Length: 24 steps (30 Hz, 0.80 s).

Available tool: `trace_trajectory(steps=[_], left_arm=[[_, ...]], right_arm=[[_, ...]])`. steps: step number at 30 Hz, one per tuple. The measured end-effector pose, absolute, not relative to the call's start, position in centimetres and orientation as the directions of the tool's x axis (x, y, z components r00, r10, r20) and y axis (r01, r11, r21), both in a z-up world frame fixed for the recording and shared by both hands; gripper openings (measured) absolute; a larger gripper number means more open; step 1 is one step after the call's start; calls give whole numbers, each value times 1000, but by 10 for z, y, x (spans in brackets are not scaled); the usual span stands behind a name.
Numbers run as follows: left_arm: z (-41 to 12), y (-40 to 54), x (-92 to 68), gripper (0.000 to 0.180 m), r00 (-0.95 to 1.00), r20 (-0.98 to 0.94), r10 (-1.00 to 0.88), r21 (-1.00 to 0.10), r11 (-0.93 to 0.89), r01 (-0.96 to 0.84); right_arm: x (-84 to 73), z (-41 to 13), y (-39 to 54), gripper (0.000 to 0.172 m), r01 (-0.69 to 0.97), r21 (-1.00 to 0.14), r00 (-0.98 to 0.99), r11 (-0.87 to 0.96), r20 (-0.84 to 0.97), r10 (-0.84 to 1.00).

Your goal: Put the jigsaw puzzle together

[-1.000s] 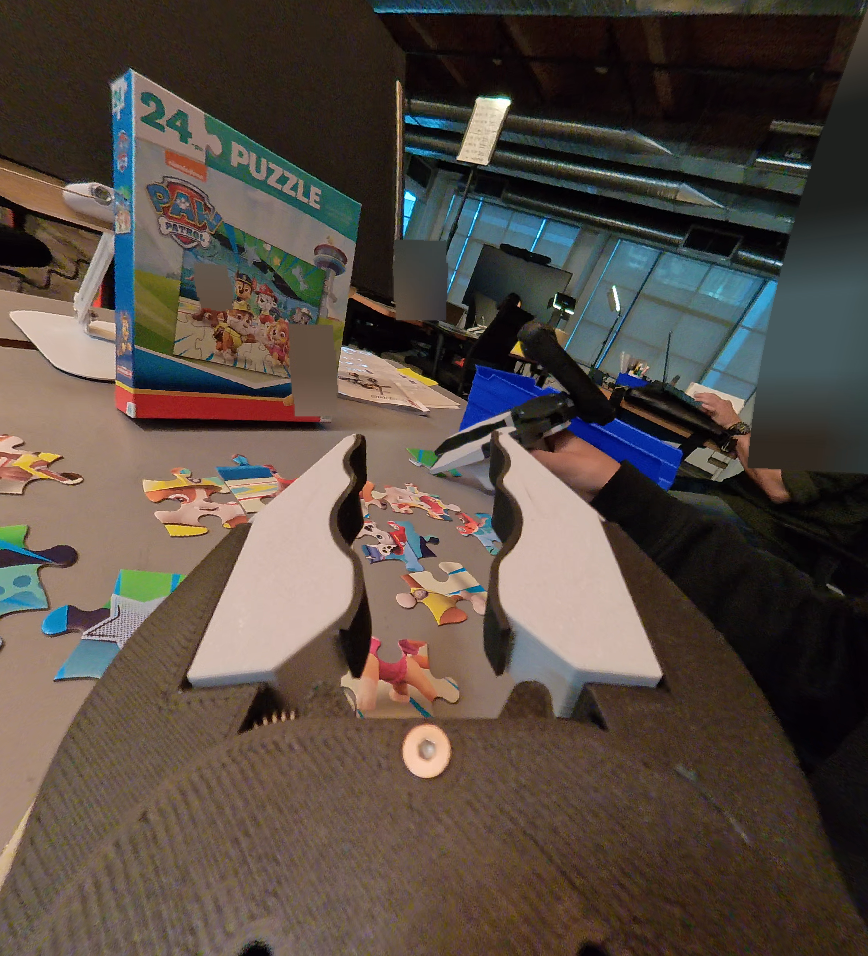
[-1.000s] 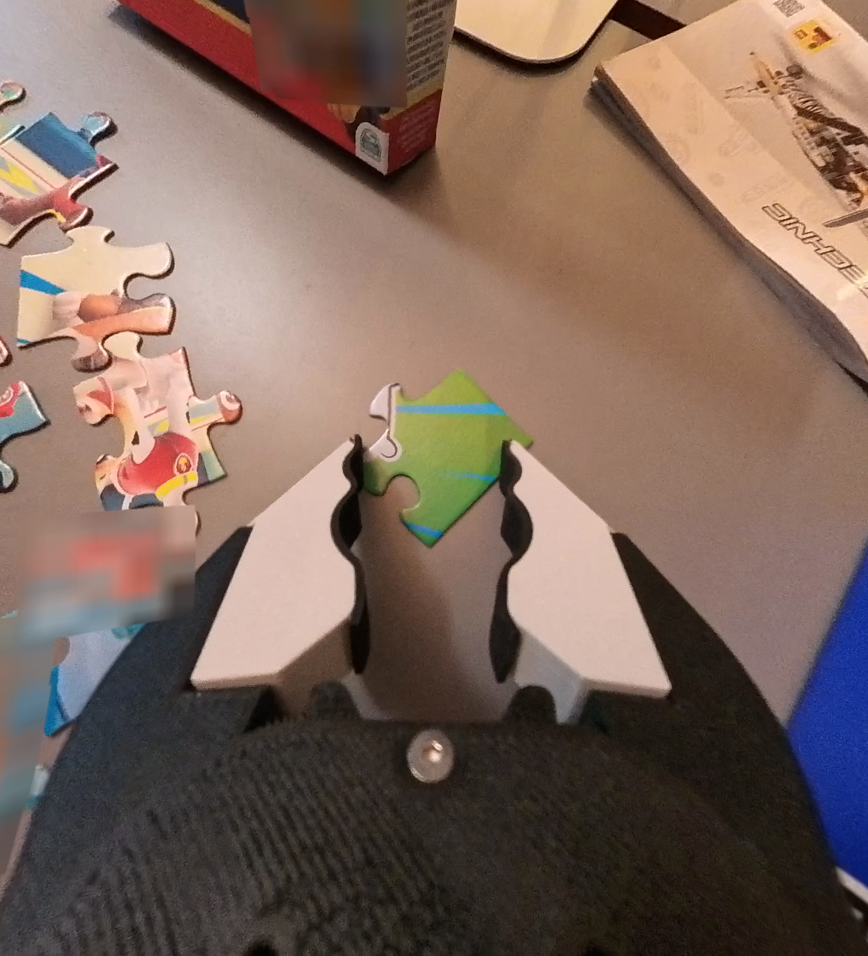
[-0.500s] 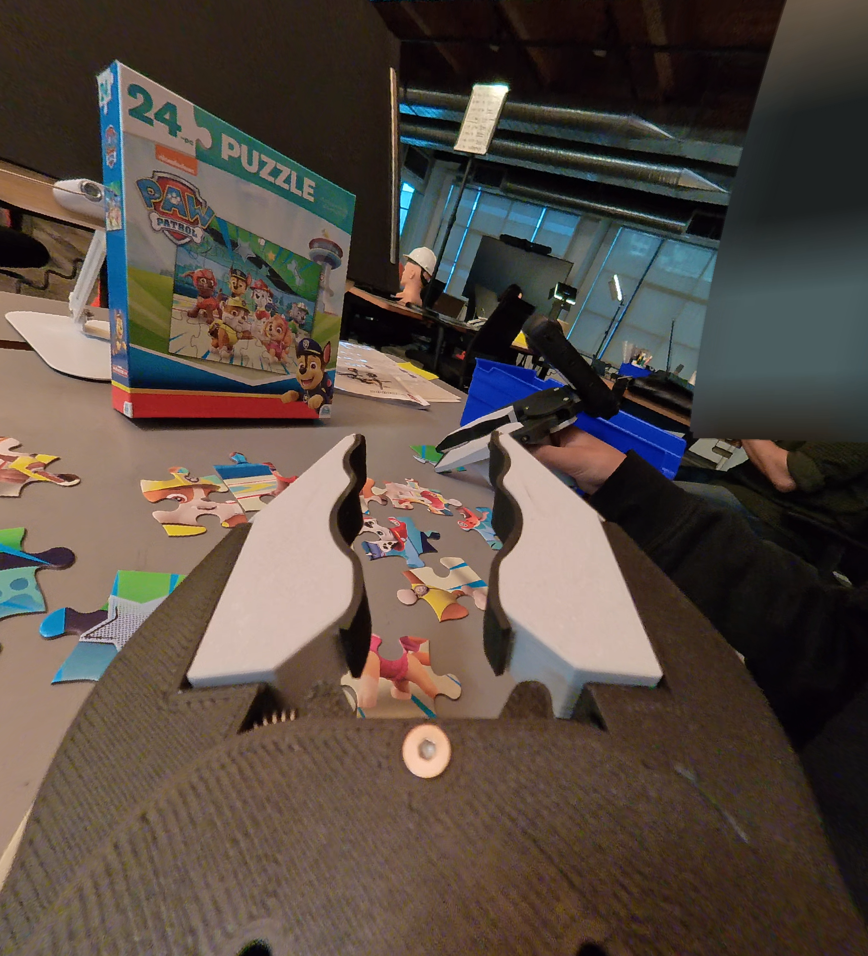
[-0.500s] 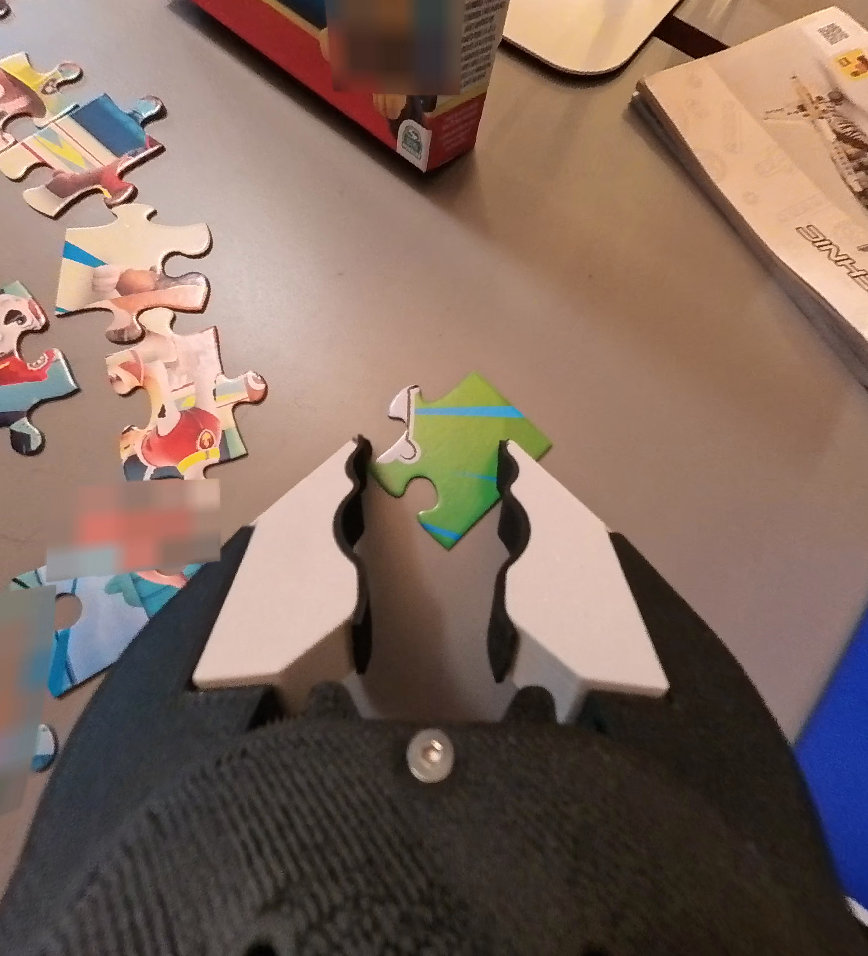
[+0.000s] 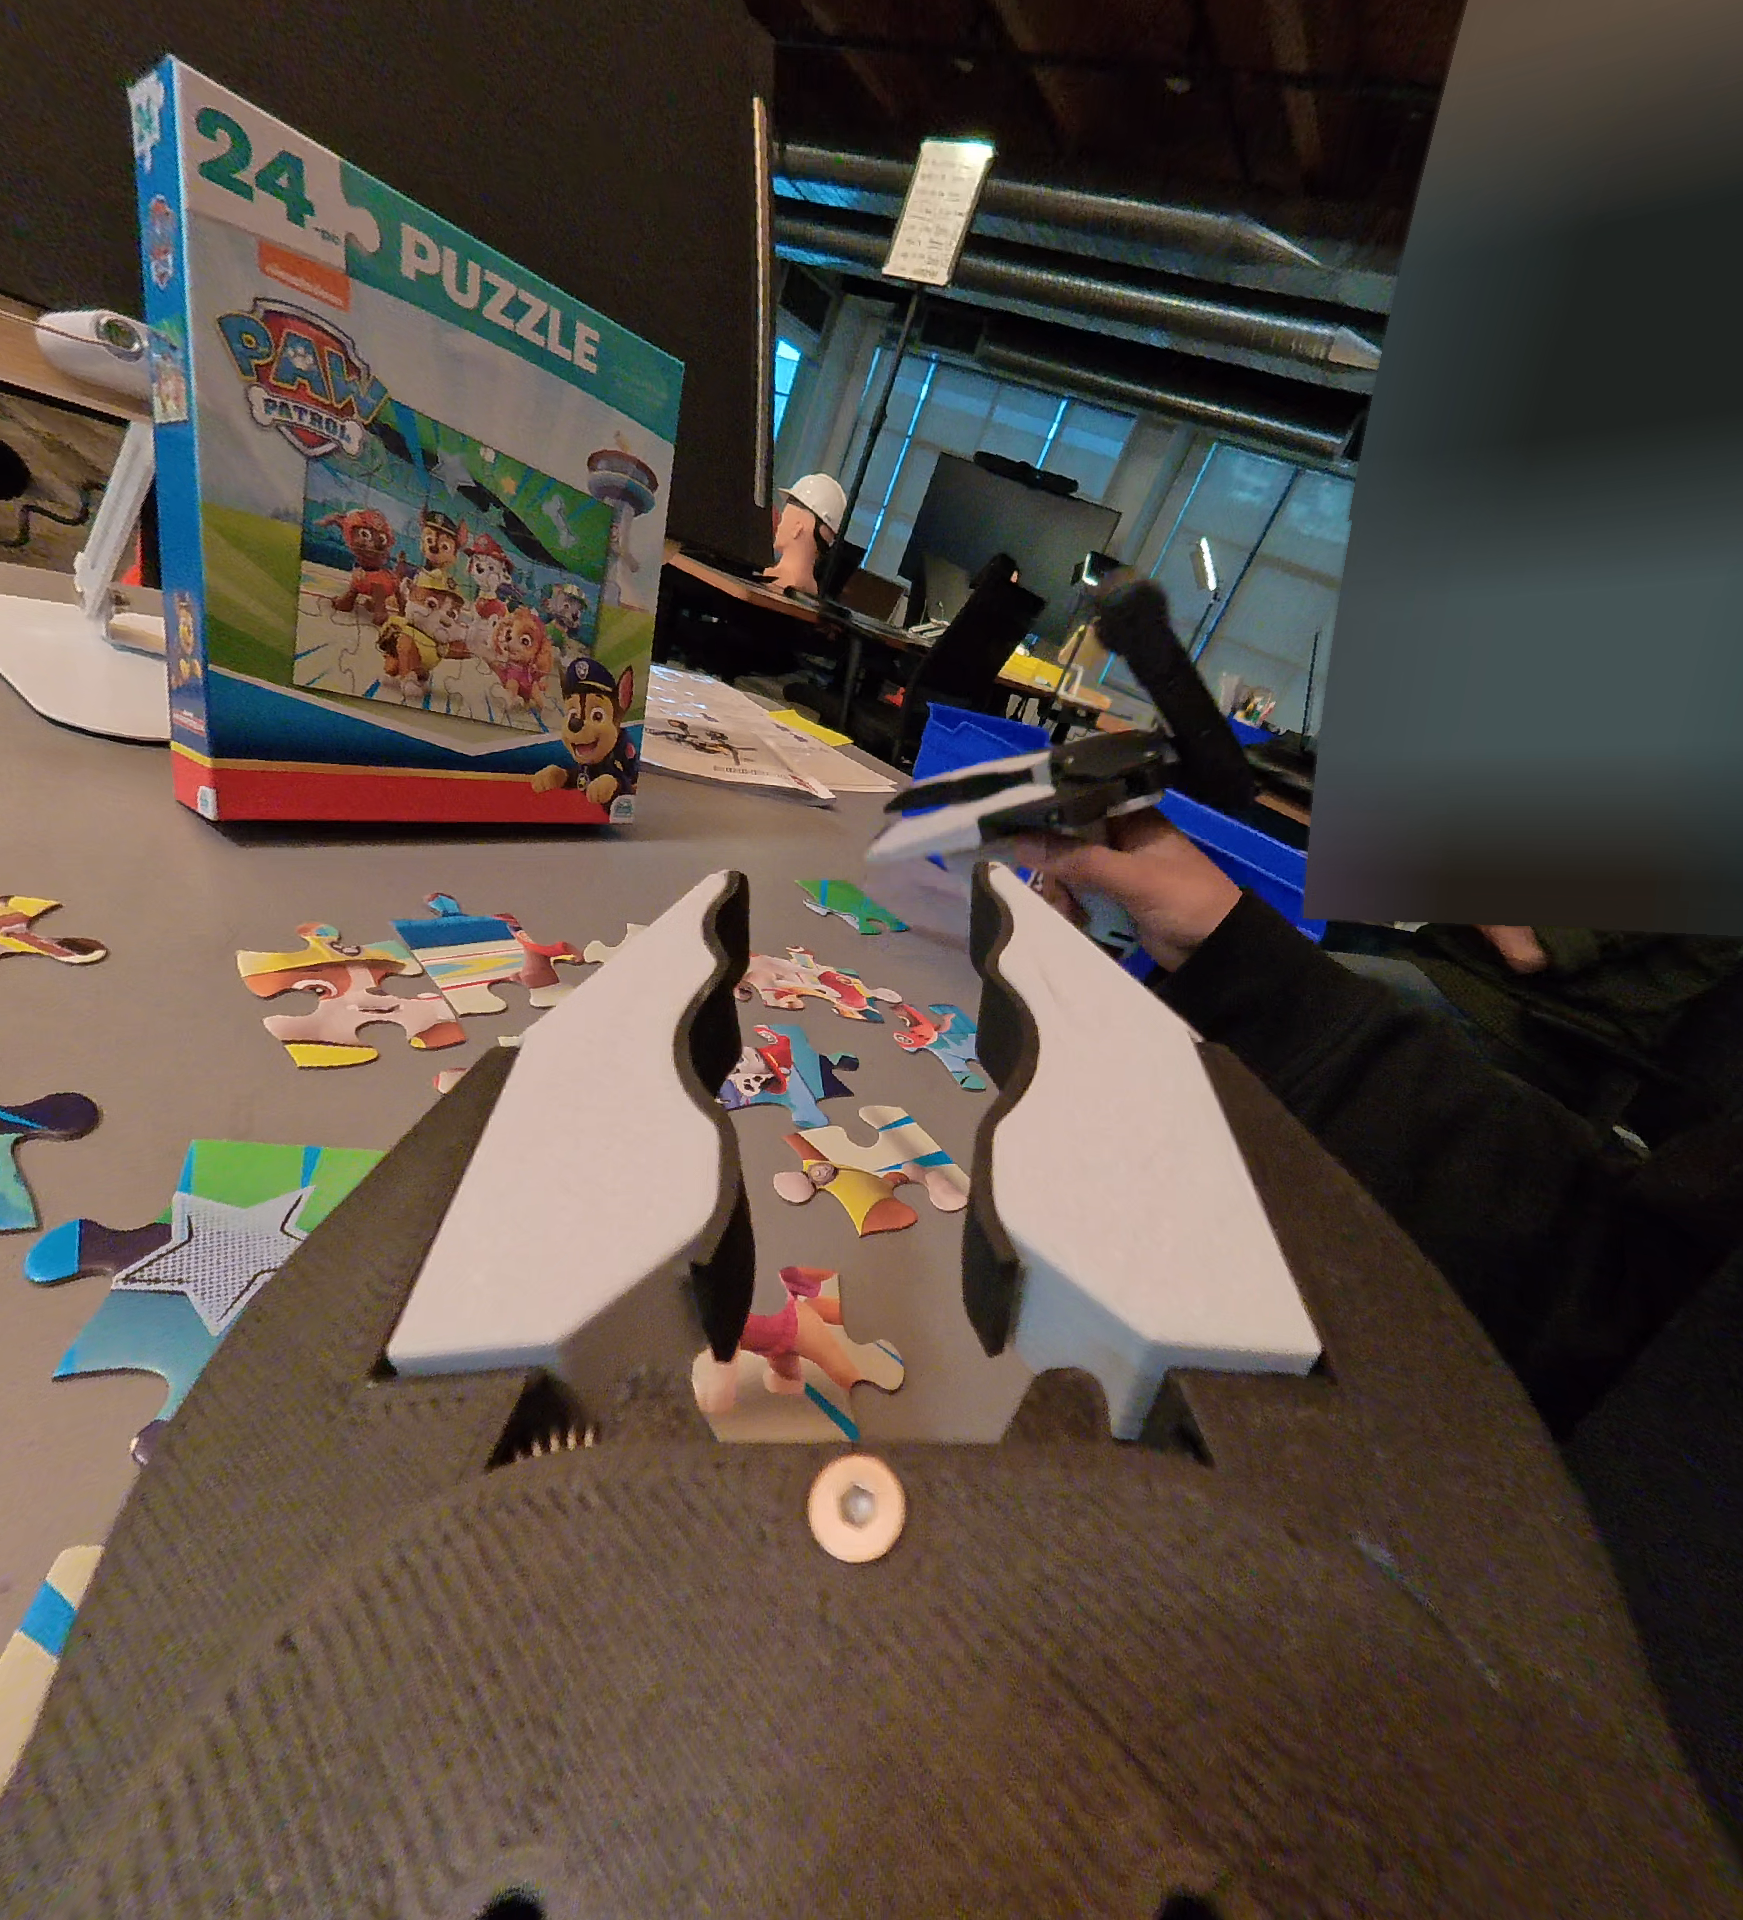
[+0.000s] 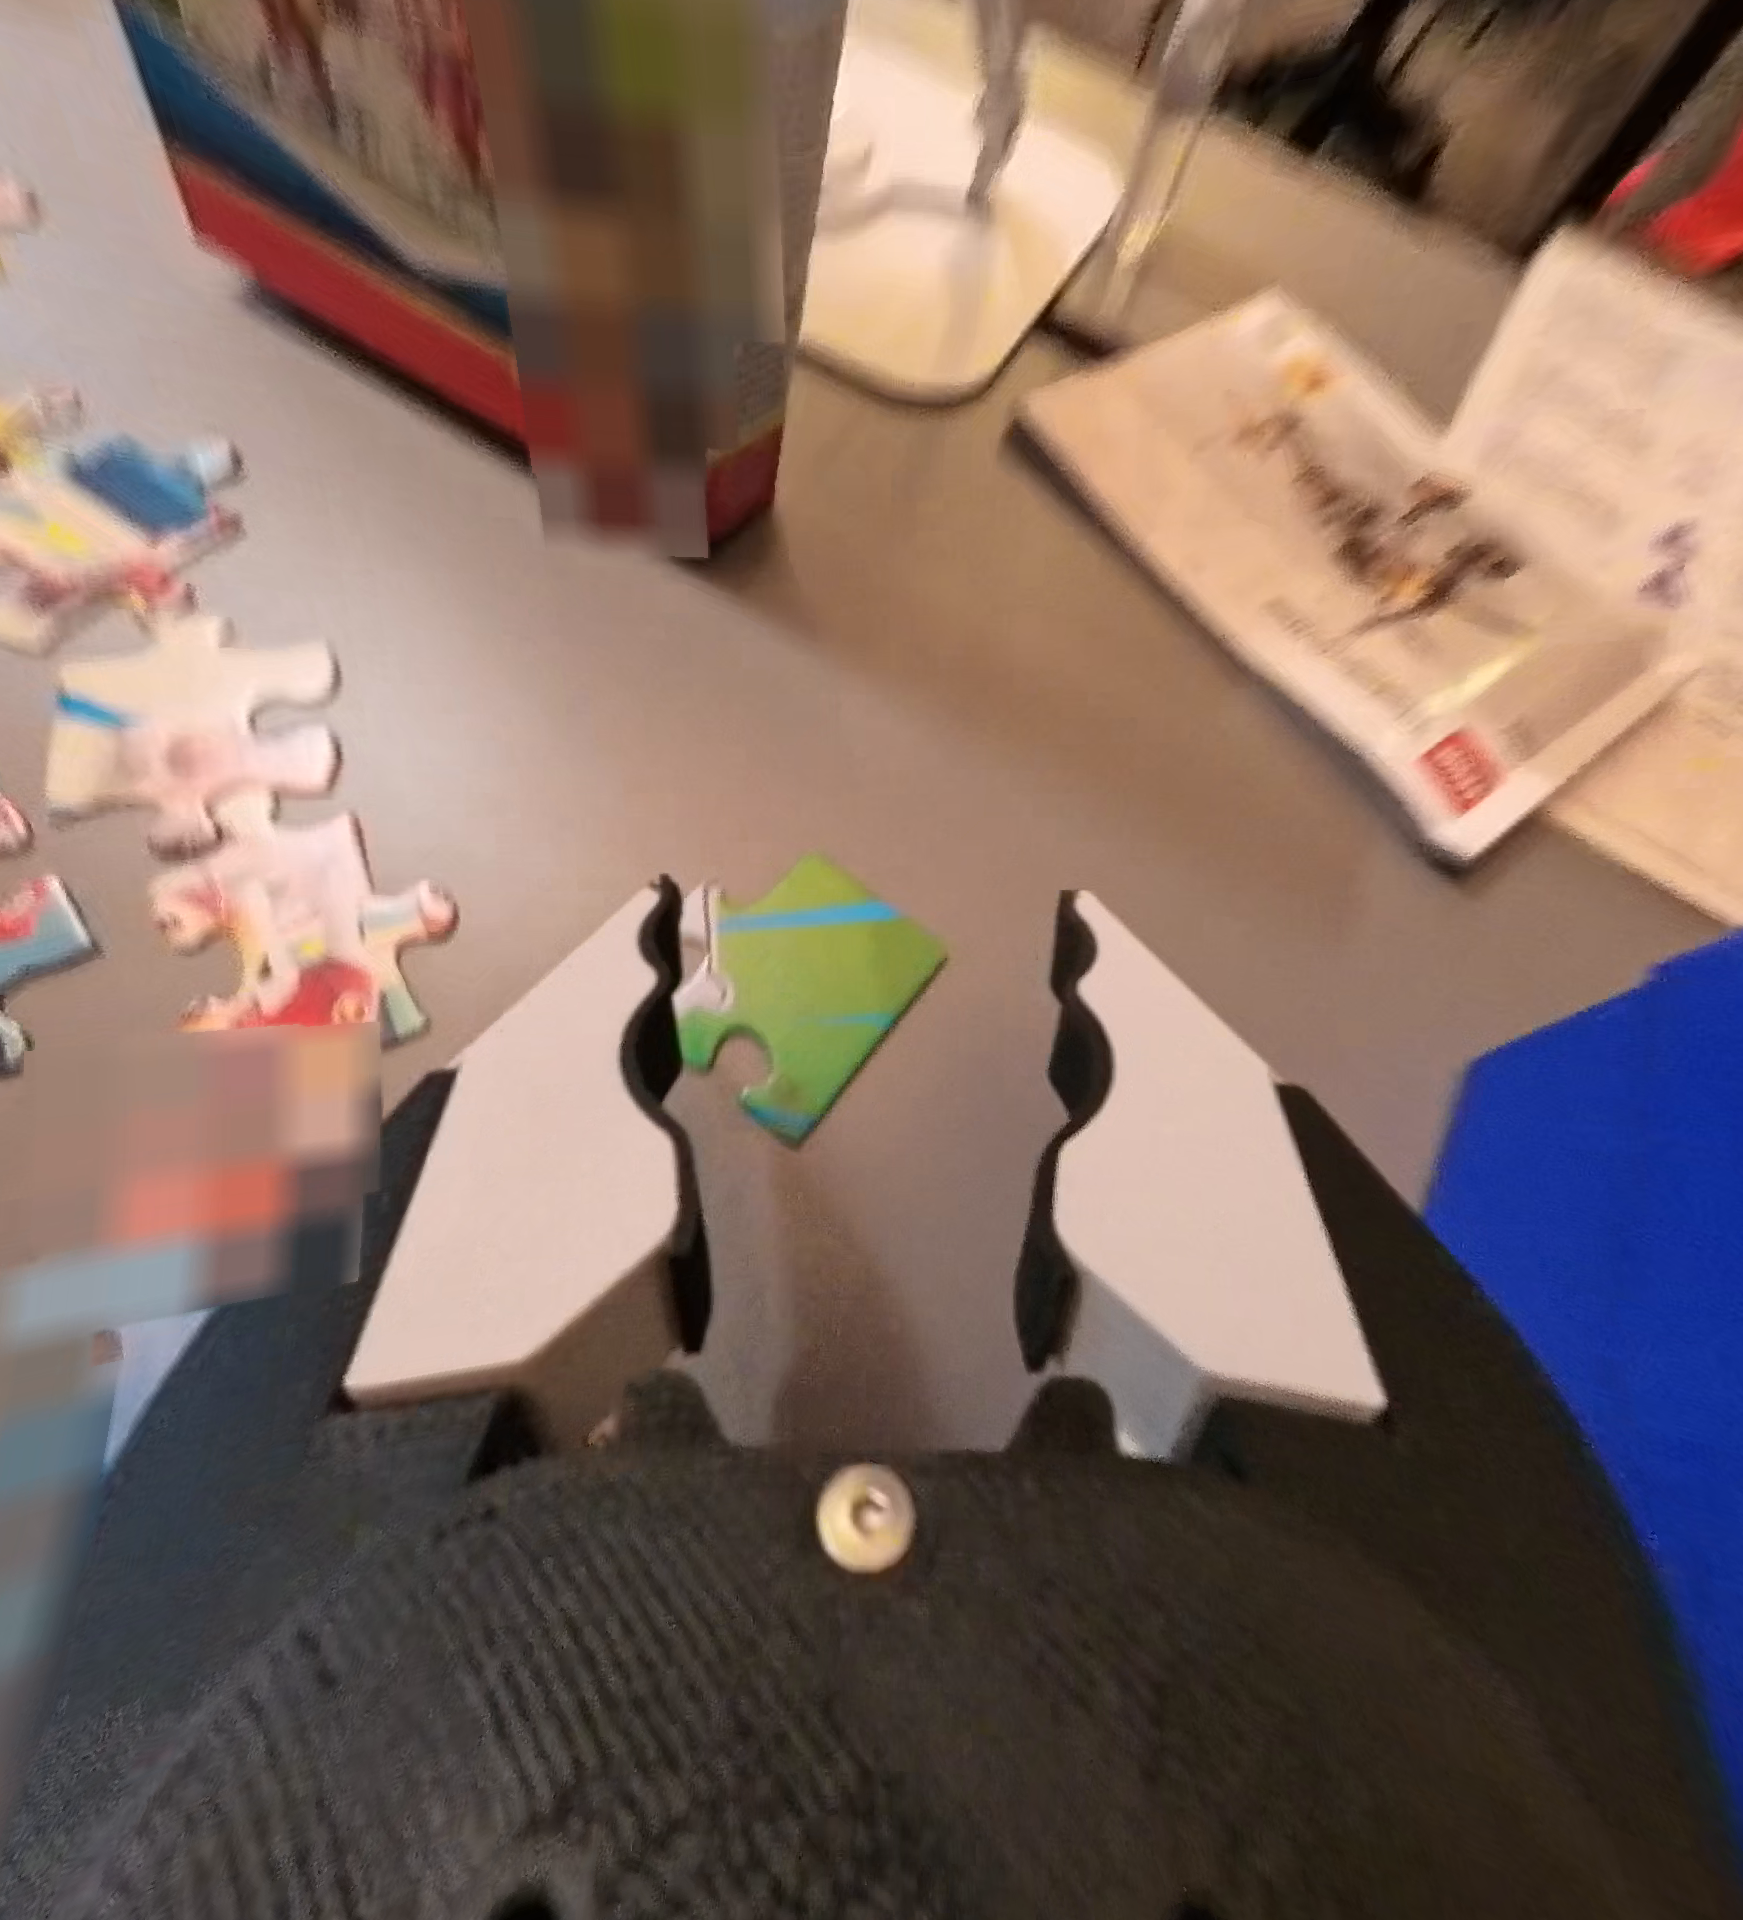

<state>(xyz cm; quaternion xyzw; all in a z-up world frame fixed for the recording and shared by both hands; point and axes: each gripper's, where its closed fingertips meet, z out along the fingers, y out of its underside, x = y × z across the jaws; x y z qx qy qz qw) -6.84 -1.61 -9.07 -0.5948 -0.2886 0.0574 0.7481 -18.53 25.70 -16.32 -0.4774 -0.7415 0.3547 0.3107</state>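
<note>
My right tongs (image 6: 862,914) stand spread wide above the grey table (image 6: 950,727), gripping nothing. A green puzzle piece (image 6: 815,987) lies flat between the fingers, close against the left pad and clear of the right one. My left tongs (image 5: 859,904) are partly spread and empty, hovering over scattered puzzle pieces (image 5: 846,1164), with the puzzle box (image 5: 410,499) standing upright beyond. In my judgement the green piece is thin, light, stiff card that lies flush on the table; take hold across two opposite edges, away from the tab.
</note>
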Motion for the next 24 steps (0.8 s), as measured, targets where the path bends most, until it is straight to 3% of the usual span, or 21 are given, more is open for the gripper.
trace_trajectory(steps=[4, 7, 14, 19, 24], left_arm=[[-90, -16, -69, 41, 825, 371, 426, -920, 292, 263], [-91, -15, -69, 41, 826, 369, 426, -921, 286, 265], [-92, -14, -69, 41, 827, 364, 429, -924, 278, 262], [-92, -15, -69, 41, 826, 366, 428, -923, 282, 263], [-91, -16, -70, 41, 825, 371, 426, -920, 288, 265]], right_arm=[[-183, -110, 263, 52, 279, -942, -259, 185, 112, 959], [-182, -126, 271, 44, 370, -903, -248, 218, 130, 960], [-174, -185, 268, 47, 619, -747, -303, 242, 56, 951], [-166, -205, 269, 47, 694, -676, -308, 250, 35, 951], [-168, -208, 269, 46, 698, -675, -306, 238, 20, 952]])
